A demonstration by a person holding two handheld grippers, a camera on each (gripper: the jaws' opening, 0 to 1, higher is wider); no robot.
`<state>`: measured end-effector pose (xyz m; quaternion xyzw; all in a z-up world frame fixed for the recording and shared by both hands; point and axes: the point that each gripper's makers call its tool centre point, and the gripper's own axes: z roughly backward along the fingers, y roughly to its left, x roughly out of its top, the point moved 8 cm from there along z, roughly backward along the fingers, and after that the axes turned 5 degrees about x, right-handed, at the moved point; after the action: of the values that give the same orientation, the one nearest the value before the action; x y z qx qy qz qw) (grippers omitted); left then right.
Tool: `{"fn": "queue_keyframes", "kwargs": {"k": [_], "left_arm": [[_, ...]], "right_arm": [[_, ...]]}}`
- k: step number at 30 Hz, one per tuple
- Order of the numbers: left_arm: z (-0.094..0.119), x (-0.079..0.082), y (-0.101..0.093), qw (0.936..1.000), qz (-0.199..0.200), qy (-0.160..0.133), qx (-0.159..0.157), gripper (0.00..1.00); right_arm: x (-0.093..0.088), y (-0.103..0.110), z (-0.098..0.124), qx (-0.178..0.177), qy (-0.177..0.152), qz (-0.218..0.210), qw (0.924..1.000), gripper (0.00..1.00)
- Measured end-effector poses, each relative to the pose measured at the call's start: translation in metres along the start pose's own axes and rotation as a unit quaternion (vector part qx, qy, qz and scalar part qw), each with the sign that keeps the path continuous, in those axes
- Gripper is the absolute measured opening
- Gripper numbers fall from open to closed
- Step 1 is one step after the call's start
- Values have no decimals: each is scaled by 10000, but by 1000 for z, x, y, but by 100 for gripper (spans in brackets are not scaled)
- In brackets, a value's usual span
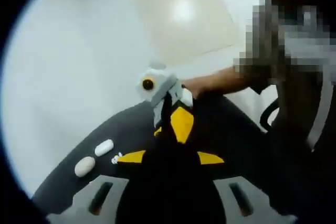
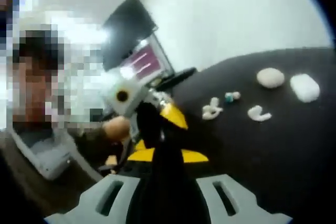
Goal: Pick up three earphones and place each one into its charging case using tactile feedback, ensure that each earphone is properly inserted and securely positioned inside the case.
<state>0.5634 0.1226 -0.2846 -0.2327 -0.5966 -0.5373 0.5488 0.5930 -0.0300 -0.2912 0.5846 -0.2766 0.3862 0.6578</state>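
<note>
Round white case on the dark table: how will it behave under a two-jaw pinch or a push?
The round white case looks smooth and domed, so jaws may slip off. Small and lying flat on the dark table, it will probably slide rather than tip. Likely light.

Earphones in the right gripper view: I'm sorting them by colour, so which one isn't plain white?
The small middle earphone, which has a teal part; the left earphones and the right earphone look all white.
</note>
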Motion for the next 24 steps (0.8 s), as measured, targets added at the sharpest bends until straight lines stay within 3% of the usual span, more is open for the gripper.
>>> {"fn": "queue_keyframes", "kwargs": {"k": [3,6,10,12,15,18,20,24], "left_arm": [[4,-2,5,9998,174,63,111,40],[3,-5,7,9994,290,125,129,37],[1,-6,9,9990,404,140,156,38],[0,-6,8,9987,447,159,157,35],[0,-7,5,9979,600,244,38,28],[-2,-9,8,9967,763,253,-86,29],[1,-9,9,9931,1096,282,-316,32],[12,4,26,9863,1576,-482,-14,33]], "right_arm": [[3,-5,1,-179,-113,-35,9998,19],[1,-5,2,-413,-97,903,9950,23],[0,-3,1,-423,-64,1204,9918,26],[3,-4,4,-482,-123,1583,9861,34],[2,-2,5,-504,-48,2021,9781,40],[-1,0,4,-563,137,2322,9709,40],[-3,1,2,-615,194,2375,9692,40],[0,0,5,-631,126,2284,9714,40]]}}
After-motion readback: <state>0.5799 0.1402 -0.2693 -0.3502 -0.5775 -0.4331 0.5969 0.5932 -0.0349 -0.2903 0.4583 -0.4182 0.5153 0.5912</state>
